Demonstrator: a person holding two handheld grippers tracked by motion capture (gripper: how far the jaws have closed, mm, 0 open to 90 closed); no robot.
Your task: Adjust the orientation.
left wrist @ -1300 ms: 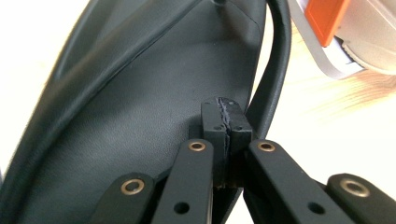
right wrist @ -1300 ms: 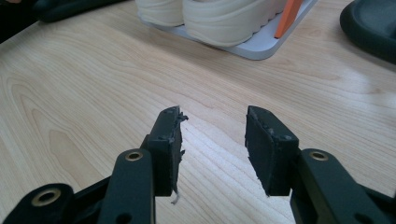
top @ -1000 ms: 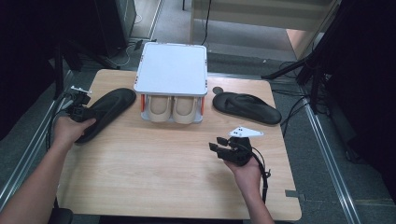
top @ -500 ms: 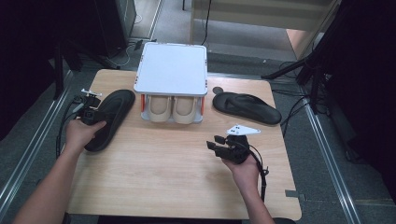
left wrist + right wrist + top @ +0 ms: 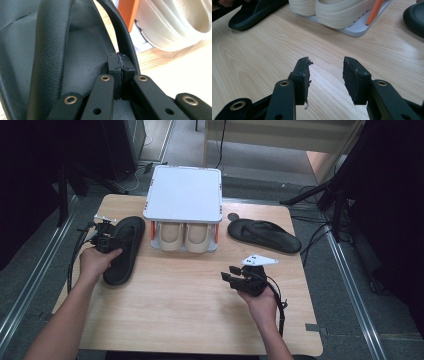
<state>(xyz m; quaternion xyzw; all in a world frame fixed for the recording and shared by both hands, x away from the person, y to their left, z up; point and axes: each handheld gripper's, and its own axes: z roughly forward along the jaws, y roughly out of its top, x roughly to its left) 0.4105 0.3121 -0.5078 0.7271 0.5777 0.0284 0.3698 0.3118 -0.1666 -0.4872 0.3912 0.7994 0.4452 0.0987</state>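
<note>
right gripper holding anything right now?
No: in the right gripper view the right gripper has its fingers apart over bare table, with nothing between them.

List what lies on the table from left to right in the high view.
left gripper → left black sandal → white shoe rack with the cream shoes → right gripper → right black sandal.
</note>
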